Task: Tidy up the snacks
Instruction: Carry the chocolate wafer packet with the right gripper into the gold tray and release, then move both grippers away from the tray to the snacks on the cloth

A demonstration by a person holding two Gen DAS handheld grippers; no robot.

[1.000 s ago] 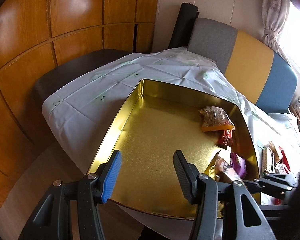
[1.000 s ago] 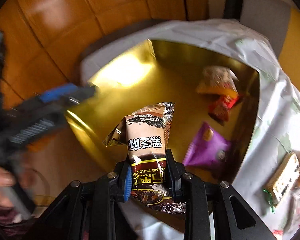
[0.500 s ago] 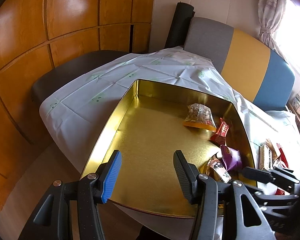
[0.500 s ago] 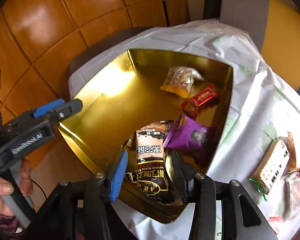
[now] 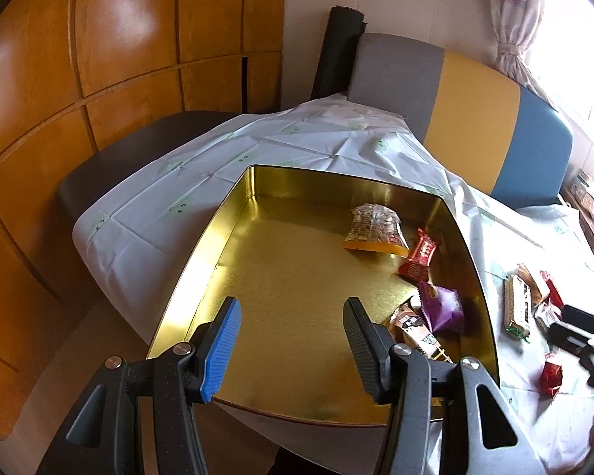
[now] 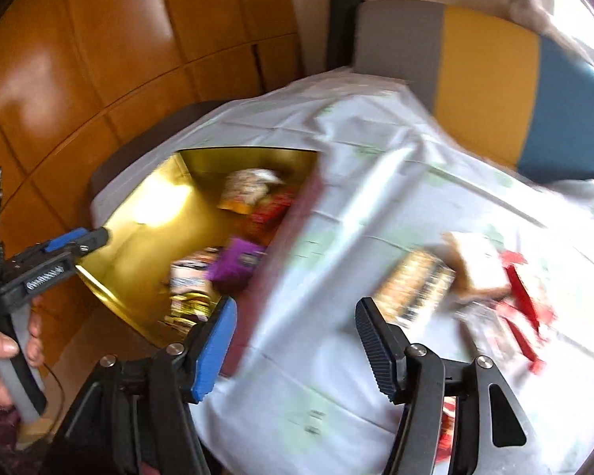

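While jaws widen empty, right gripper [image 6: 293, 340] tilts over tablecloth [image 6: 336, 376].

Home, striped sofa [image 5: 475, 118], curtain [image 5: 514, 19], wood panelling [image 5: 99, 59]

The tin [image 5: 233, 233] is shiny gold inside, and within it lie a clear-and-orange nut bag [image 5: 374, 229], a red packet [image 5: 421, 257], a purple packet [image 5: 443, 308] and a brown-and-cream packet [image 5: 412, 330]. Under the tin, the tablecloth [image 5: 146, 206] is white with a faint green print. Behind the tin, the bench back [image 5: 475, 114] runs in grey, yellow and blue bands, beside orange-brown wood panelling [image 5: 99, 59].
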